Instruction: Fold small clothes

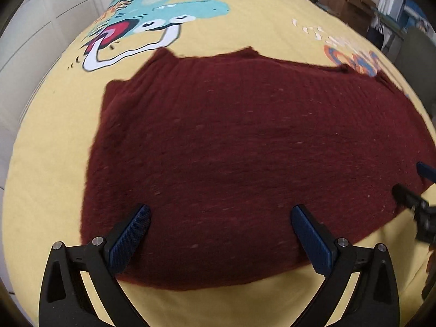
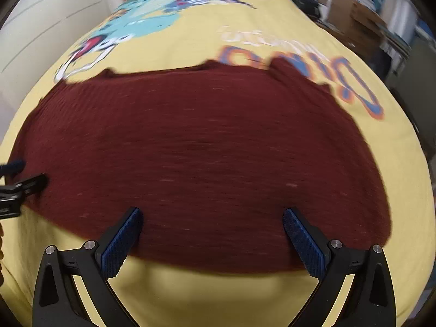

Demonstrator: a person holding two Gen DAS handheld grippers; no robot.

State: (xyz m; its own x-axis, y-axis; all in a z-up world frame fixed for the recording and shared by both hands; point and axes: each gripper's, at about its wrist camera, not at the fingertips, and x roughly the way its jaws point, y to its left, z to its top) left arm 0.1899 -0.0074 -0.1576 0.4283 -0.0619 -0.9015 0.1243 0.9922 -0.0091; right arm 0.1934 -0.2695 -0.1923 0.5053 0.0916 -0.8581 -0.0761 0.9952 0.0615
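A dark red knitted garment (image 1: 245, 150) lies spread flat on a yellow bedspread (image 1: 49, 163); in the right wrist view the same garment (image 2: 204, 150) fills the middle, blurred. My left gripper (image 1: 220, 215) stands open above the garment's near edge, nothing between its blue pads. My right gripper (image 2: 212, 218) is open too, over the near hem further right. Each gripper shows in the other's view: the right one (image 1: 414, 190) at the right edge, the left one (image 2: 19, 177) at the left edge.
The bedspread carries a teal cartoon print (image 1: 163, 0) and orange lettering (image 2: 327, 70) beyond the garment. White cupboard doors (image 1: 32, 27) stand on the left. Cardboard boxes (image 1: 346, 2) and shelves crowd the far right beside the bed.
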